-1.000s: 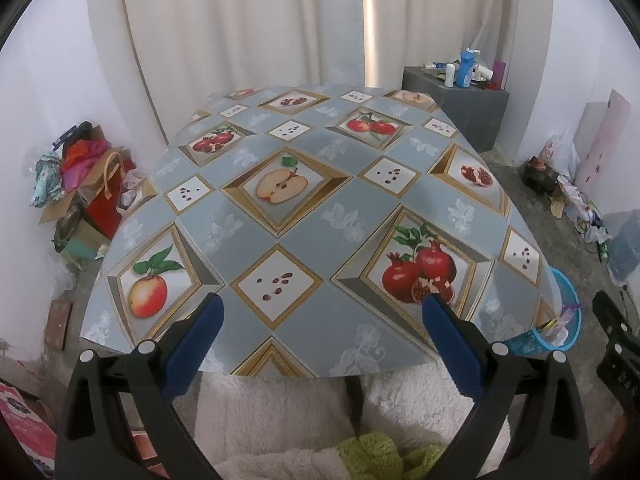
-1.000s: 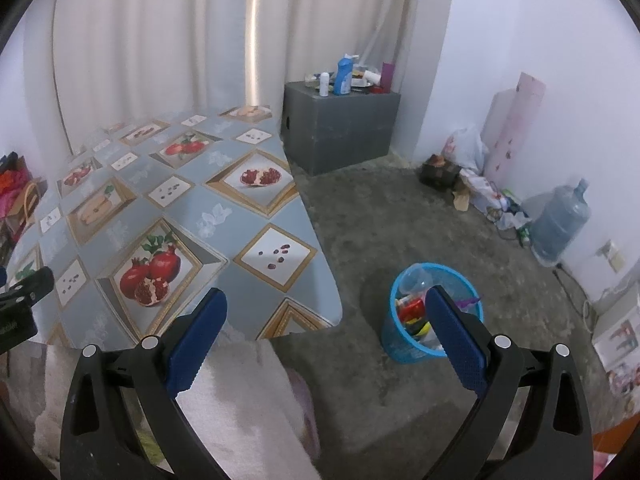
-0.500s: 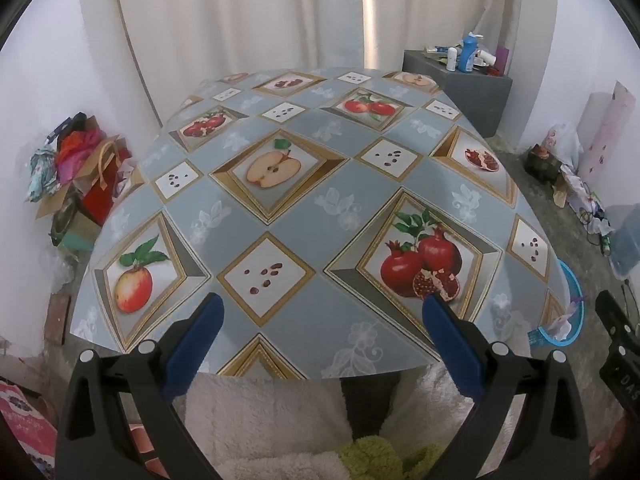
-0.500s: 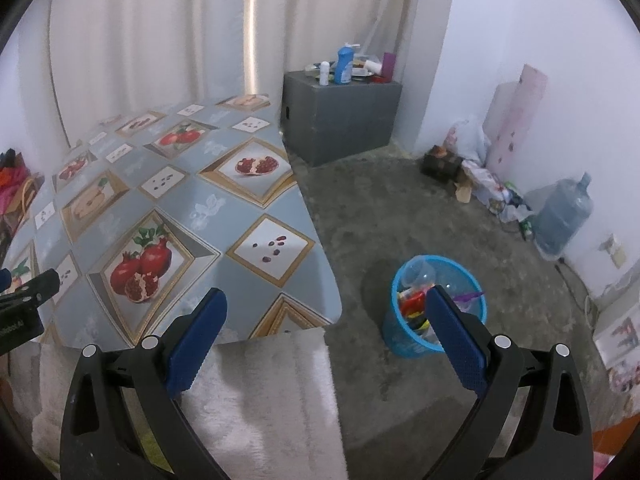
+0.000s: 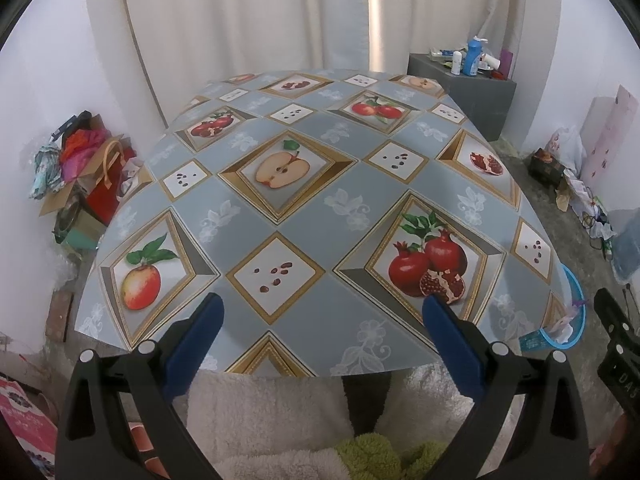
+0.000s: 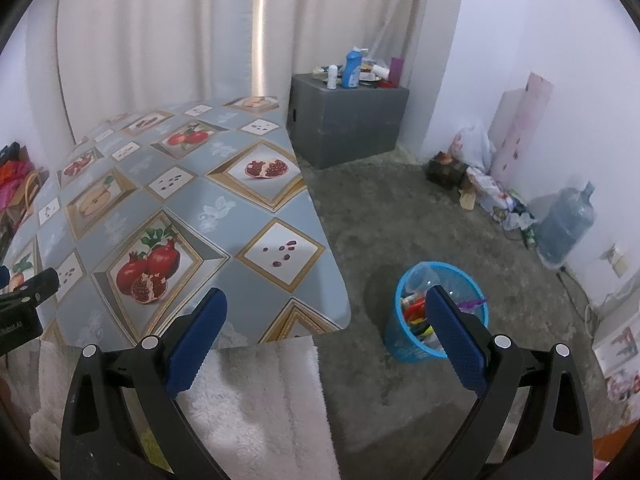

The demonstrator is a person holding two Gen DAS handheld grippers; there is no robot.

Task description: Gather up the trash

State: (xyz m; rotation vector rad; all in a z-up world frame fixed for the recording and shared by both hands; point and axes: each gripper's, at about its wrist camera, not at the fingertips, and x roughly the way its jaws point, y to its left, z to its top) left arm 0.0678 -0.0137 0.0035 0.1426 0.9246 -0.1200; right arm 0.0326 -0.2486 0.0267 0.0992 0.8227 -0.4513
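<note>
A blue mesh waste basket (image 6: 416,344) stands on the floor right of the table, holding colourful wrappers and a clear plastic cup; its rim (image 5: 574,280) peeks past the table's right edge in the left wrist view. The table (image 5: 320,216) wears a grey-blue cloth printed with fruit, and I see no loose trash on it. My left gripper (image 5: 322,310) hovers open over the table's near edge, nothing between its blue pads. My right gripper (image 6: 326,306) is open and empty too, between the table's corner and the basket.
A grey box (image 6: 348,120) with bottles on top stands at the back by the curtain. A water jug (image 6: 566,228) and scattered bags (image 6: 480,168) line the right wall. Bags and boxes (image 5: 84,168) are piled left of the table. White fleece fabric (image 6: 256,404) lies under both grippers.
Both grippers have risen and tilted a little, so the table sits lower and closer in view. Both stayed open and empty.
</note>
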